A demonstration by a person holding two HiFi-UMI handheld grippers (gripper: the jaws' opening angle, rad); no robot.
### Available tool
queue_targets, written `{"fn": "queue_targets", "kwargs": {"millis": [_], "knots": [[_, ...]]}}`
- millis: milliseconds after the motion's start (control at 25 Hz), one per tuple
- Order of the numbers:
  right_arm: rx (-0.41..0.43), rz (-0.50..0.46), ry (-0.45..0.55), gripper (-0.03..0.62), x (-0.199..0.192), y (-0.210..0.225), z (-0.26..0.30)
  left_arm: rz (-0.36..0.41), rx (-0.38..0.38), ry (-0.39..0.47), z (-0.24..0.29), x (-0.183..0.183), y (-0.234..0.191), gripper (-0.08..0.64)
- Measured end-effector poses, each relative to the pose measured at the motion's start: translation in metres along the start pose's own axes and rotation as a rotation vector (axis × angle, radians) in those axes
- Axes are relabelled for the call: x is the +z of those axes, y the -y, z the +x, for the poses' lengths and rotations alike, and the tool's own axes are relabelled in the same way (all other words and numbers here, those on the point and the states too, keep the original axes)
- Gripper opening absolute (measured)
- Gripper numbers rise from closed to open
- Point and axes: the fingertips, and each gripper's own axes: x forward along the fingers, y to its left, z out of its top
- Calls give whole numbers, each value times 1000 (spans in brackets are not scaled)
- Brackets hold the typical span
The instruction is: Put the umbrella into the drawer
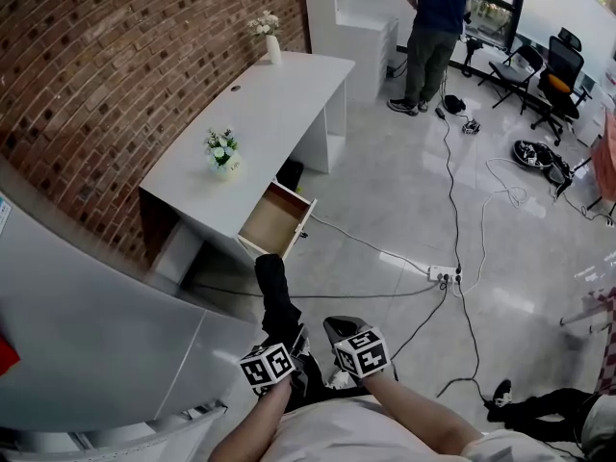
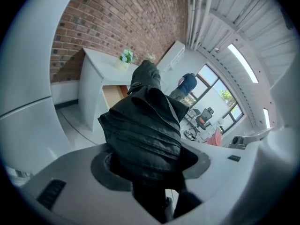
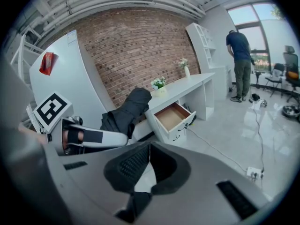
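Observation:
A black folded umbrella (image 1: 276, 292) points from my left gripper (image 1: 292, 343) toward the open drawer (image 1: 277, 221) under the white desk (image 1: 279, 94). In the left gripper view the umbrella (image 2: 145, 121) fills the middle, and my left gripper (image 2: 150, 165) is shut on its lower part. The drawer (image 2: 114, 95) shows beyond it, still some way off. My right gripper (image 1: 339, 329) is just right of the left one, with its jaws together and nothing in them. From the right gripper (image 3: 150, 146) I see the umbrella (image 3: 126, 111), the left gripper (image 3: 84, 137) and the empty wooden drawer (image 3: 172, 117).
A small flower pot (image 1: 223, 152) and a vase (image 1: 270, 37) stand on the desk. A power strip (image 1: 445, 276) and cables lie on the floor to the right. A person (image 1: 433, 27) stands far back by office chairs (image 1: 553, 70). A white curved panel (image 1: 87, 335) is at my left.

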Motion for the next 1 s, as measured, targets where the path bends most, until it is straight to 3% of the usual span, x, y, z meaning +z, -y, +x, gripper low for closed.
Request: {"fn": "queue_targets", "kwargs": {"millis": [640, 1000], "knots": [[-62, 15, -85, 17, 35, 40, 62, -19, -30, -82, 69, 42, -30, 249], [-100, -7, -124, 17, 87, 55, 129, -26, -52, -185, 126, 79, -64, 249]]}}
